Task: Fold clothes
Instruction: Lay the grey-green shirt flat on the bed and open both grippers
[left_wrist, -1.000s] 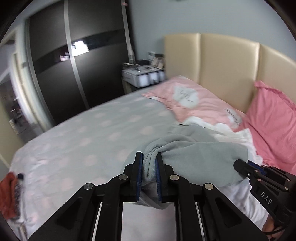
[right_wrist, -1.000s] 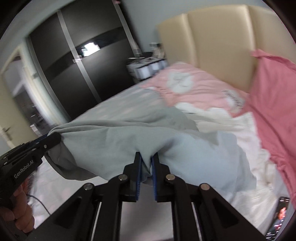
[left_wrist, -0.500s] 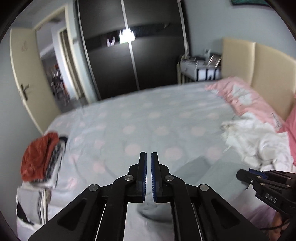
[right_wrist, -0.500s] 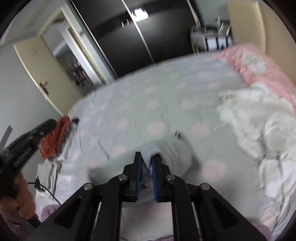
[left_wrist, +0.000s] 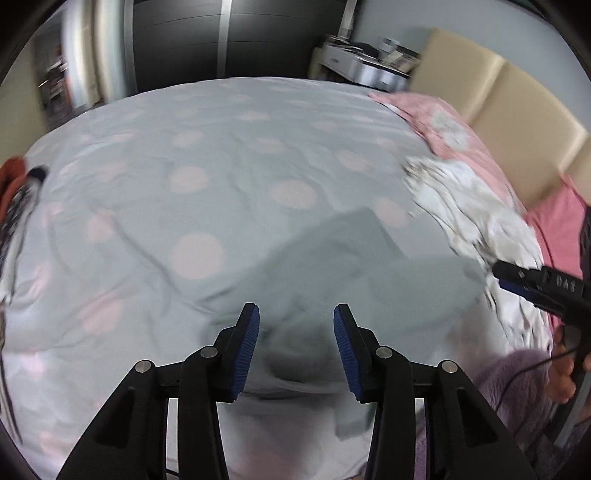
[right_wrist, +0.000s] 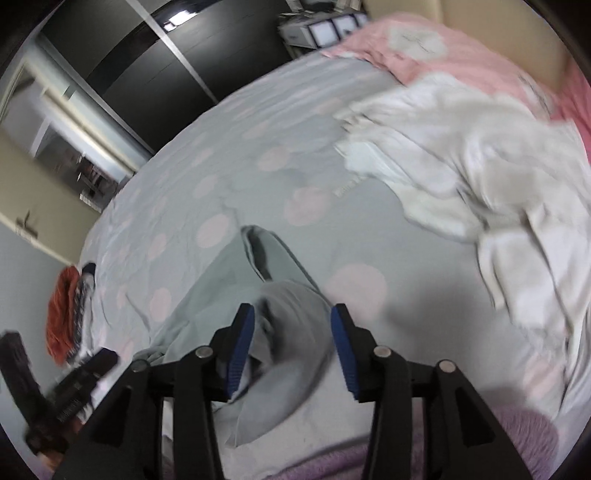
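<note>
Here, the grey garment (left_wrist: 354, 266) lay crumpled on the spotted bedsheet (left_wrist: 192, 177) near the bed's near edge. The left claw (left_wrist: 296, 347) was opening, its blue pads spread apart above the cloth and pressing on nothing. The right claw (right_wrist: 292, 347) was likewise opening, a fold of the garment (right_wrist: 288, 317) lying loosely between its pads (no contact visible). A white heap of clothes (right_wrist: 472, 177) sat beside the pink pillow (right_wrist: 406, 48), well apart from the garment.
</note>
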